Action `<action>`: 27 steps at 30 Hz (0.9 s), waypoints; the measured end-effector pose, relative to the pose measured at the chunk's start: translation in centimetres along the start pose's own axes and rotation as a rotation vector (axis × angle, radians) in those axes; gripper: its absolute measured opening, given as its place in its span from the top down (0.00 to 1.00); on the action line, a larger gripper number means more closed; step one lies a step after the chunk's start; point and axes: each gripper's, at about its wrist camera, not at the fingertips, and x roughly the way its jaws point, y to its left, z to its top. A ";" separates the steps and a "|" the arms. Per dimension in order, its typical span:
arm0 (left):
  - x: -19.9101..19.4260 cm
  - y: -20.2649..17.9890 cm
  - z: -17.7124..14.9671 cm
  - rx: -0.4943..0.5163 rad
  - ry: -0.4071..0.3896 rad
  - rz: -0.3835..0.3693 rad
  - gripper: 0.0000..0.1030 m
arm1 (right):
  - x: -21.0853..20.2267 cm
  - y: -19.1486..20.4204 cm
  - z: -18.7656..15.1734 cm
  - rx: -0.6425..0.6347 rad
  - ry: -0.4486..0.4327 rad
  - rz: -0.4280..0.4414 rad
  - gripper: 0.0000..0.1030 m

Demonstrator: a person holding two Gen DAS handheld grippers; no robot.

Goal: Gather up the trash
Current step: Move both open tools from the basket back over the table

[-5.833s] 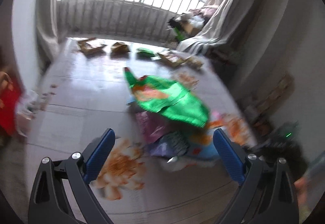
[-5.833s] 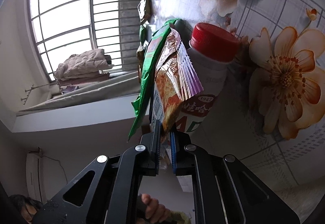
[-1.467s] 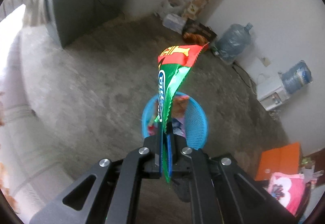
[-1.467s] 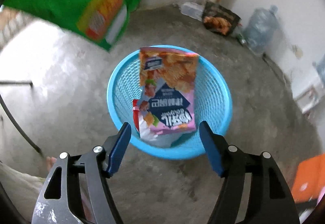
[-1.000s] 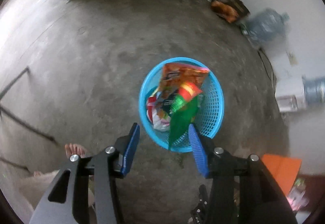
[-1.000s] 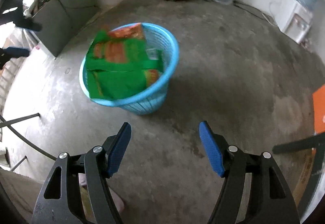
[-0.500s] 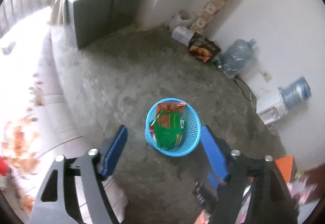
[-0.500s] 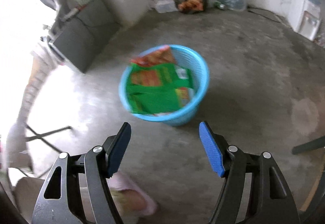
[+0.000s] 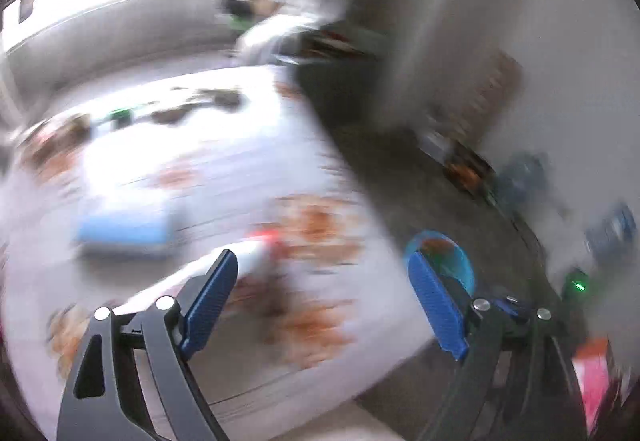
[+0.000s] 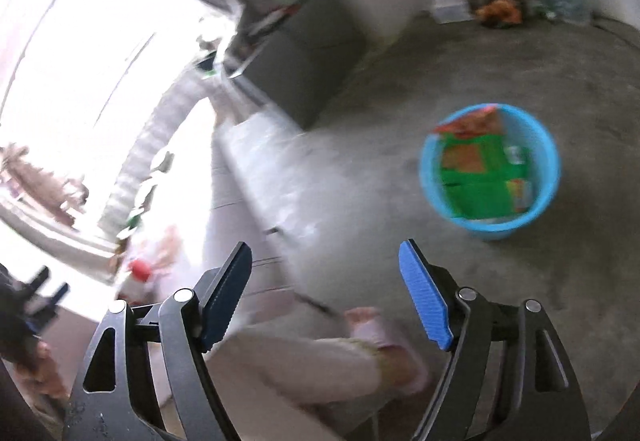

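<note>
My left wrist camera looks down at a slant over the floral-cloth table point(image 9: 168, 177), close and badly blurred, with the blue basket point(image 9: 460, 257) small at the right past the table edge. My right wrist camera looks down from higher at the concrete floor point(image 10: 500, 61), farther back. Both share the basket point(image 10: 548, 165) and the table point(image 10: 240, 169)

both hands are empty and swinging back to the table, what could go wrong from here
The left hand-held gripper, jaws opening with nothing between them, faces a red-capped bottle on the floral table; coming in fast could knock it off. The view is badly blurred, so aim may suffer. The blue basket is heaped with a green wrapper; further trash may slide out.
</note>
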 end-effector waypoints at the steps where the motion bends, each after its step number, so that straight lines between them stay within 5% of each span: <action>1: -1.1 2.4 -0.4 -0.043 -0.032 0.032 0.17 | 0.5 1.8 -0.1 -0.024 0.021 0.026 0.29; 5: -3.9 9.0 -1.4 -0.151 -0.106 0.160 0.17 | 2.9 6.9 -0.8 -0.078 0.105 0.130 0.28; 9: -4.7 13.8 -1.3 -0.216 -0.141 0.196 0.17 | 5.9 12.9 -2.0 -0.145 0.230 0.228 0.28; 12: -4.0 15.9 0.4 -0.196 -0.161 0.194 0.18 | 7.2 17.0 -2.8 -0.213 0.287 0.276 0.28; 16: -0.7 17.7 4.7 -0.111 -0.202 0.282 0.18 | 8.5 20.8 -4.2 -0.261 0.362 0.315 0.27; 20: 4.2 18.5 7.6 -0.036 -0.124 0.282 0.23 | 9.9 22.9 -5.8 -0.220 0.460 0.353 0.27; 27: 12.6 20.8 8.4 0.038 0.086 0.353 0.55 | 11.2 25.1 -7.5 -0.211 0.541 0.330 0.27</action>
